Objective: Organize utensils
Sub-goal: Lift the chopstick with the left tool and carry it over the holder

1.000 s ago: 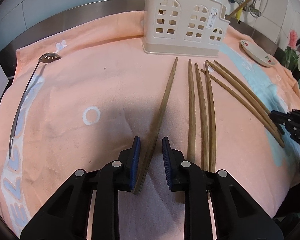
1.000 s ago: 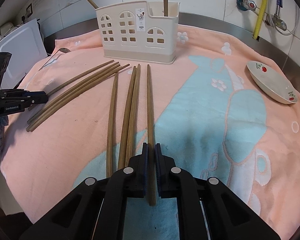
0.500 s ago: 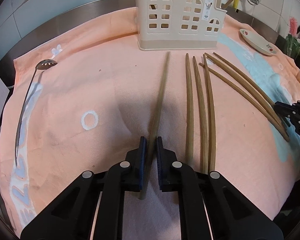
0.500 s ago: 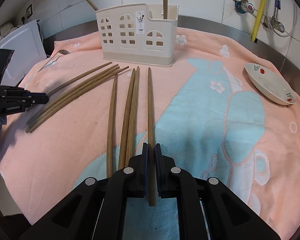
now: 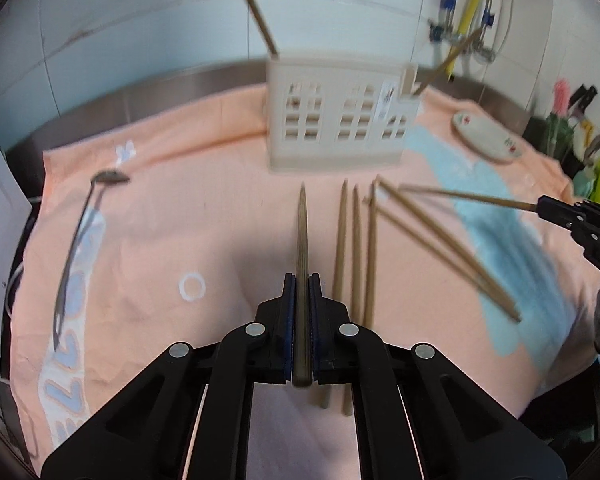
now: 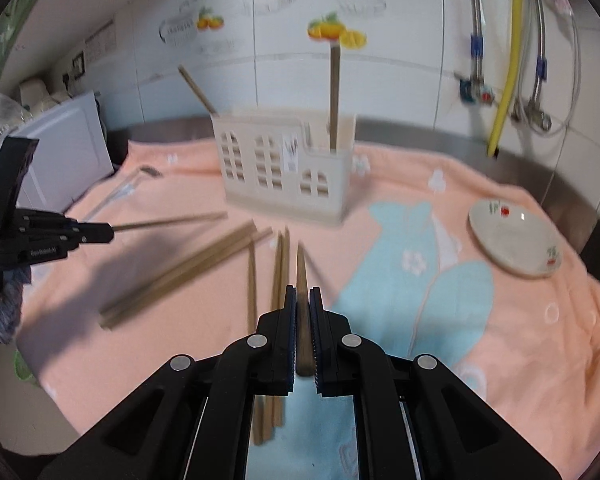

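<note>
My left gripper (image 5: pixel 302 280) is shut on a wooden chopstick (image 5: pixel 302 232), held off the towel and pointing toward the cream utensil holder (image 5: pixel 336 120). My right gripper (image 6: pixel 302 292) is shut on another chopstick (image 6: pixel 301 268), also lifted. Each gripper shows in the other's view: the right gripper (image 5: pixel 548 206) at the right edge with its chopstick (image 5: pixel 460 196), the left gripper (image 6: pixel 108 232) at the left with its chopstick (image 6: pixel 172 222). Several loose chopsticks (image 5: pixel 356 248) lie on the towel between them. Two chopsticks (image 6: pixel 334 92) stand in the holder (image 6: pixel 284 172).
A peach and blue towel (image 5: pixel 180 220) covers the steel counter. A long metal slotted spoon (image 5: pixel 76 240) lies at its left side. A small white plate (image 6: pixel 516 240) sits at the right. Pipes and hoses (image 6: pixel 508 60) hang on the tiled wall behind.
The left gripper's jaws closed on the chopstick between them. Both grippers then rose, lifting their chopsticks off the towel and tilting up toward the holder.
</note>
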